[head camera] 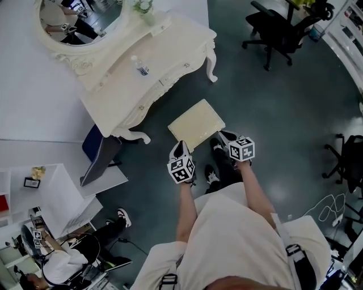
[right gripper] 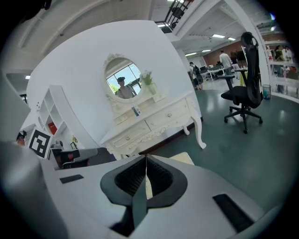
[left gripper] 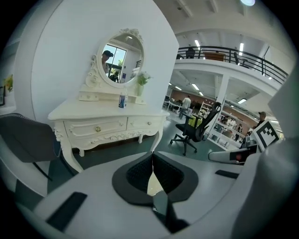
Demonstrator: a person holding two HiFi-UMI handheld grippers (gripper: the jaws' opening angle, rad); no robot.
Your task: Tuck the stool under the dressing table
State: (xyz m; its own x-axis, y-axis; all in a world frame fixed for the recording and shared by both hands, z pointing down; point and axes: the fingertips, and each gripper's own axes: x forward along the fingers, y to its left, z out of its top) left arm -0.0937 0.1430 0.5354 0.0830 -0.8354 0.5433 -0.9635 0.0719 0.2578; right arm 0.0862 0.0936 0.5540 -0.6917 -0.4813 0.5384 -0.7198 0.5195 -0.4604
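Observation:
The cream cushioned stool (head camera: 197, 123) stands on the dark floor in front of the white dressing table (head camera: 164, 51), outside its leg space. My left gripper (head camera: 180, 145) is shut and empty, its tips at the stool's near left edge. My right gripper (head camera: 223, 136) is also shut and empty, at the near right corner. Whether either touches the stool I cannot tell. In the left gripper view the gripper (left gripper: 153, 161) points toward the table (left gripper: 107, 116). In the right gripper view a corner of the stool (right gripper: 184, 158) shows past the gripper (right gripper: 145, 163).
A clear bottle (head camera: 142, 67) and an oval mirror (head camera: 79, 17) are on the table. A dark chair (head camera: 99, 158) stands left of the stool, beside a white shelf (head camera: 57, 198). Black office chairs (head camera: 278, 25) stand at the far right. A seated person (head camera: 62, 255) is at the bottom left.

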